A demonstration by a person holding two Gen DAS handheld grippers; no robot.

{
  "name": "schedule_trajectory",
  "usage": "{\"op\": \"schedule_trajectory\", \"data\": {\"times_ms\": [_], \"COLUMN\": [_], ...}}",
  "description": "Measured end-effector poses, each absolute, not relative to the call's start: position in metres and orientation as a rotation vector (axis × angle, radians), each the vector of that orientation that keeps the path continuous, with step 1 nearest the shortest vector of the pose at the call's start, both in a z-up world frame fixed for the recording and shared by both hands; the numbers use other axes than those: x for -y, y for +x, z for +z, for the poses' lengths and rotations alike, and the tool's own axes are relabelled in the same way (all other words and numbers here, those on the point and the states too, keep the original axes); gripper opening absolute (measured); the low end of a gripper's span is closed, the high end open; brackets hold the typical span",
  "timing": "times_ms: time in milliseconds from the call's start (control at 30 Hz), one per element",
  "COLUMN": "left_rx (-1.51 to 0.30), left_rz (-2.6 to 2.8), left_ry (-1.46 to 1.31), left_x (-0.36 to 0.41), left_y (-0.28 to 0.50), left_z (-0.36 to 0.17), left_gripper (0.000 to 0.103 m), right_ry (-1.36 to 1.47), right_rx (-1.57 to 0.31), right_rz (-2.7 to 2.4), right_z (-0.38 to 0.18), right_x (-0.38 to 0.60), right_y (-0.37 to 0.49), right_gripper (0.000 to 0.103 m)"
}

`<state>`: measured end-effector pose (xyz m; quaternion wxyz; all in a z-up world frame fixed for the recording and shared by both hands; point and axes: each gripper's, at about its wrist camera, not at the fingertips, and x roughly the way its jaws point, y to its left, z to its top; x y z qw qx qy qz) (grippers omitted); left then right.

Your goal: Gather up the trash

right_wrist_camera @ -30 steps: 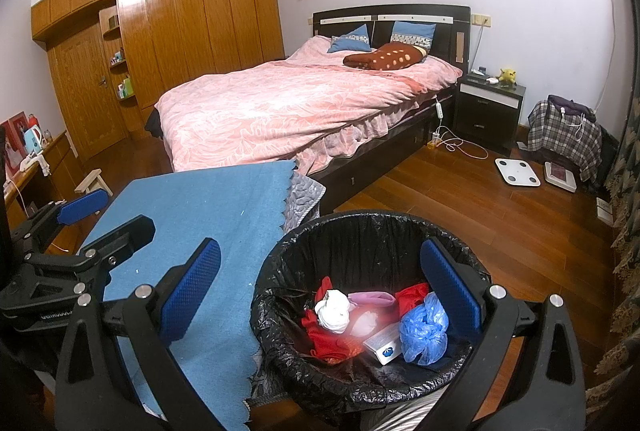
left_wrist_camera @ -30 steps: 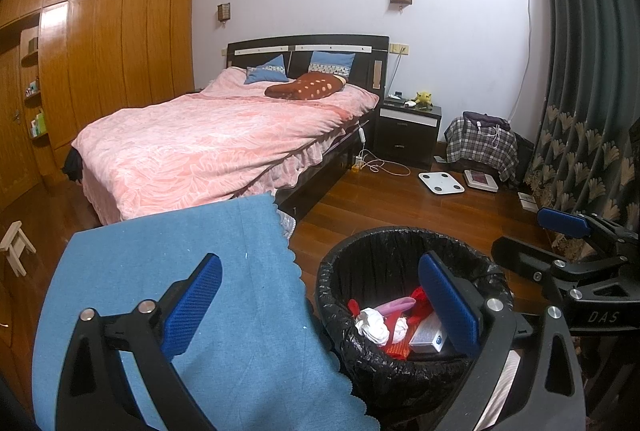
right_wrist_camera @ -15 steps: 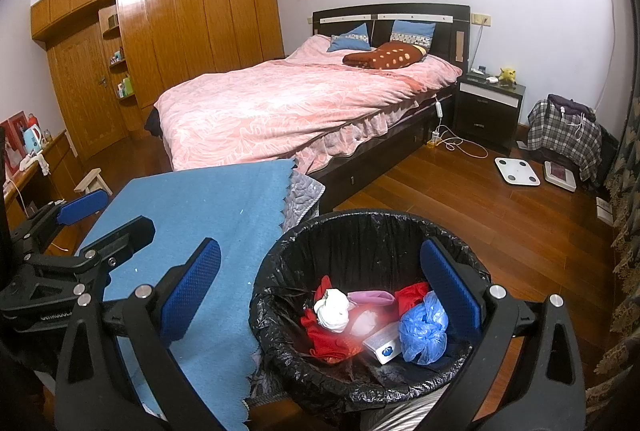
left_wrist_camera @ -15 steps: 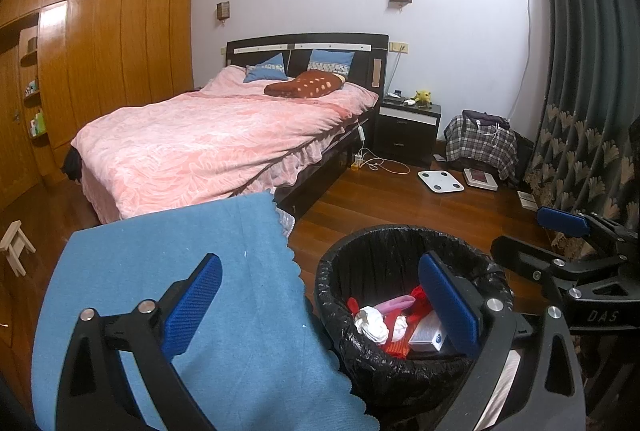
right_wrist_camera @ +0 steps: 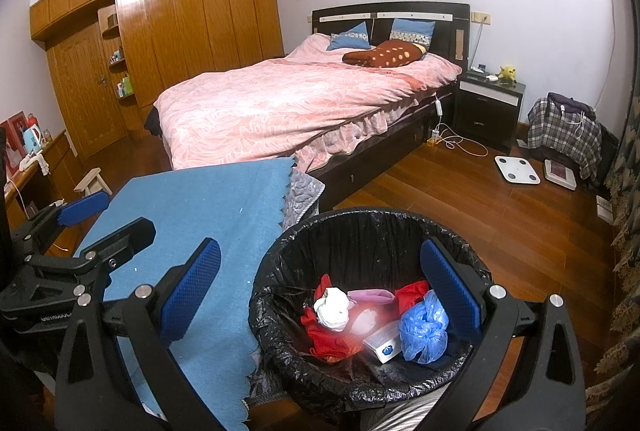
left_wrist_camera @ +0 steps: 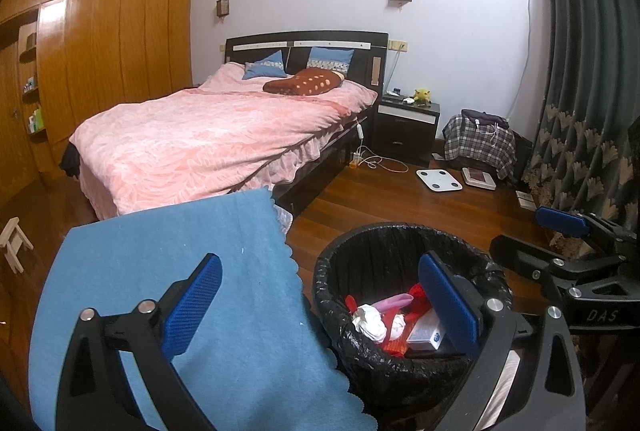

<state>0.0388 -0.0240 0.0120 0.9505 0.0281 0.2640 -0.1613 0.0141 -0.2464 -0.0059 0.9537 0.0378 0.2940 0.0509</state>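
Home bedroom: pink-quilted bed [left_wrist_camera: 224, 135], nightstand [left_wrist_camera: 408, 127], wooden wardrobe wall [left_wrist_camera: 104, 43].

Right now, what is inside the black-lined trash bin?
The trash bin holds a white wad, red wrappers, a pink piece, a blue bag and a small white box. Whatever lies beneath them is covered.

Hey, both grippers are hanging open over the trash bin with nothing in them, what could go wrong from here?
1. The right gripper hangs low over the trash bin; its finger could snag the black liner and pull it off the rim.
2. The blue cloth ends right beside the bin, so a sweep by the left gripper might drag it.
3. The blue bag lies loosely on top and may spill if the bin is bumped.
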Motion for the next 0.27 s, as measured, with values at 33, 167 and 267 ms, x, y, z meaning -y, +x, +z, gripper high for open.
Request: {"op": "schedule_trajectory", "data": {"times_ms": [33,167,267], "left_rx": [-0.537,-0.539,-0.539], "left_rz": [-0.327,-0.326,-0.326], "left_ry": [0.057,0.057,0.056], "left_x": [0.024,0.0237,0.0234], "left_y": [0.0381,0.0367,0.0365], "left_z": [0.0119,0.0092,0.008], "left_gripper": [0.097,0.097,0.097], "right_ry": [0.077,0.077,0.077], "right_rx": [-0.597,-0.598,-0.598], "right_rz": [0.103,0.104,0.104], "right_z": [-0.0058,-0.0057,-0.0054], "right_x": [0.2464,0.2465,0.2463], "right_y": [0.0141,0.0142,0.0141], "right_gripper": [0.097,0.097,0.097]}}
